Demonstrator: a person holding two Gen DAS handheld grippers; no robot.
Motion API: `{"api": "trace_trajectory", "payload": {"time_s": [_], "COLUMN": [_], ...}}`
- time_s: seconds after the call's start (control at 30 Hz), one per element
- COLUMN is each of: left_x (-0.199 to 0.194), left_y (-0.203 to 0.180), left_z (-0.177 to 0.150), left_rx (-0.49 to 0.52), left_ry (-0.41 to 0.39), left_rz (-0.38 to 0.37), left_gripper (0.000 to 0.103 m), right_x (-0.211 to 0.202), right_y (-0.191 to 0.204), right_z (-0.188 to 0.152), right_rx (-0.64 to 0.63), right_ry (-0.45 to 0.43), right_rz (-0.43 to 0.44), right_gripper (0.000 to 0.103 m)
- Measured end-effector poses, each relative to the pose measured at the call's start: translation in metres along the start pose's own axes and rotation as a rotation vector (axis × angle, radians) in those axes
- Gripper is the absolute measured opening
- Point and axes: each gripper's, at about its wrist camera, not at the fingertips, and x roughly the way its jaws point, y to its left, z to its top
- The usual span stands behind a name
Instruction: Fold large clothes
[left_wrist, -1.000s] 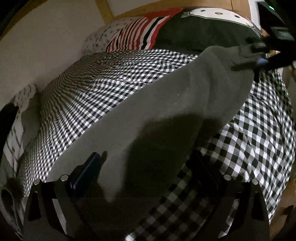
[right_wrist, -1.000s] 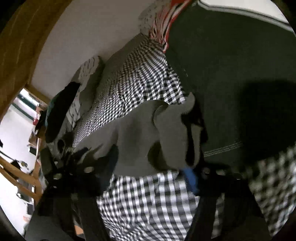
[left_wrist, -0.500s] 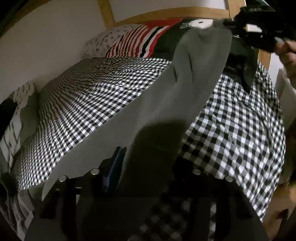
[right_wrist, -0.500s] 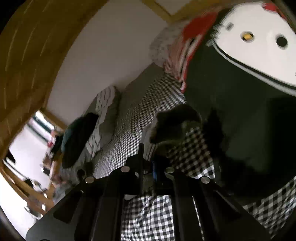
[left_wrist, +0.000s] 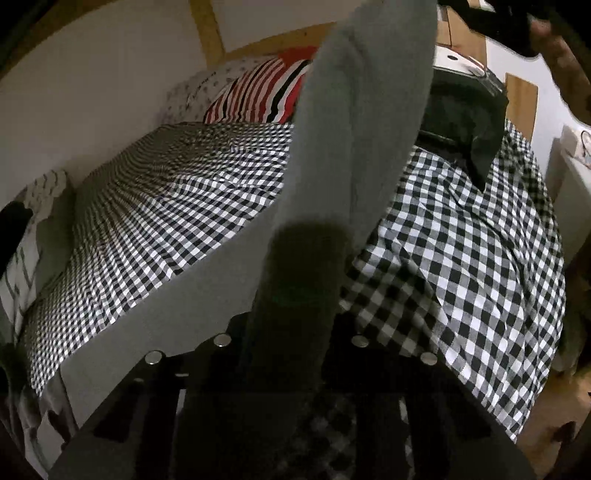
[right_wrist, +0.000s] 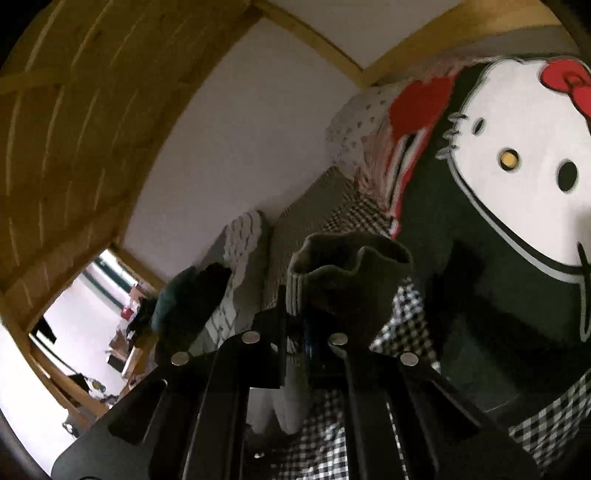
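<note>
The grey garment (left_wrist: 354, 147) hangs stretched between your two grippers above the checked bedspread (left_wrist: 461, 258): your left gripper (left_wrist: 291, 332) has just been closing and clamps one end, your right gripper (right_wrist: 303, 339) pinches the other; beyond lie a striped pillow (left_wrist: 258, 99), a white wall (left_wrist: 92, 92) and wooden beams (right_wrist: 74, 110)

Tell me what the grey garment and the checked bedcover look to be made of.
Grey garment: likely soft fleece or sweatshirt knit, matte and slightly fuzzy, with a ribbed edge in the right wrist view. Checked bedcover: probably thin woven cotton, flat black-and-white check, creasing into fine wrinkles.
</note>
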Motion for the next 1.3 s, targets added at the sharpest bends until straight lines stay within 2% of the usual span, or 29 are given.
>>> {"api": "trace_trajectory", "payload": {"time_s": [0.1, 0.13, 0.17, 0.23, 0.33, 0.4, 0.47, 0.6, 0.7, 0.8, 0.97, 1.03, 1.1, 1.13, 1.2, 1.27, 1.3], "left_x": [-0.001, 0.0, 0.001, 0.002, -0.009, -0.025, -0.041, -0.061, -0.072, -0.083, -0.109, -0.119, -0.137, -0.148, -0.16, -0.174, -0.184], "left_y": [-0.004, -0.006, -0.008, -0.016, -0.023, -0.022, -0.014, 0.009, 0.022, 0.033, 0.05, 0.057, 0.064, 0.069, 0.074, 0.079, 0.081], "left_z": [0.0, 0.001, 0.001, 0.001, 0.0, -0.002, -0.004, -0.019, -0.031, -0.046, -0.078, -0.091, -0.121, -0.149, -0.186, -0.225, -0.243], "left_rx": [0.004, 0.004, 0.004, 0.022, 0.042, 0.02, -0.028, -0.142, -0.207, -0.292, -0.425, -0.473, -0.576, -0.678, -0.795, -0.917, -0.971], "left_ry": [-0.005, -0.005, -0.004, -0.004, -0.06, -0.115, -0.144, -0.149, -0.164, -0.173, -0.183, -0.179, -0.176, -0.183, -0.173, -0.171, -0.192], "left_rz": [0.043, 0.06, 0.07, 0.148, 0.213, 0.241, 0.247, 0.244, 0.274, 0.266, 0.26, 0.253, 0.236, 0.215, 0.167, 0.18, 0.163], "left_gripper": [0.025, 0.03, 0.051, 0.076, 0.076, 0.076, 0.076, 0.076, 0.076, 0.076, 0.077, 0.081, 0.09, 0.093, 0.094, 0.096, 0.096], "right_x": [0.003, 0.008, 0.01, 0.019, 0.035, 0.045, 0.056, 0.074, 0.088, 0.108, 0.145, 0.162, 0.176, 0.181, 0.191, 0.206, 0.215], "right_y": [0.037, 0.059, 0.076, 0.115, 0.178, 0.214, 0.258, 0.326, 0.38, 0.433, 0.481, 0.49, 0.497, 0.497, 0.5, 0.506, 0.507], "right_z": [0.003, 0.004, 0.004, 0.004, -0.001, -0.009, -0.024, -0.06, -0.109, -0.176, -0.28, -0.316, -0.349, -0.361, -0.379, -0.4, -0.409], "right_rx": [-0.083, -0.126, -0.166, -0.239, -0.329, -0.386, -0.453, -0.548, -0.647, -0.757, -0.859, -0.887, -0.907, -0.918, -0.944, -0.958, -0.953], "right_ry": [0.019, 0.036, 0.047, 0.069, 0.12, 0.15, 0.184, 0.252, 0.322, 0.41, 0.561, 0.631, 0.702, 0.719, 0.743, 0.76, 0.773], "right_rz": [0.036, 0.054, 0.069, 0.105, 0.16, 0.185, 0.214, 0.268, 0.304, 0.319, 0.293, 0.268, 0.246, 0.242, 0.221, 0.199, 0.196], "right_gripper": [0.007, 0.007, 0.007, 0.007, 0.007, 0.007, 0.007, 0.007, 0.007, 0.007, 0.007, 0.007, 0.007, 0.007, 0.007, 0.007, 0.007]}}
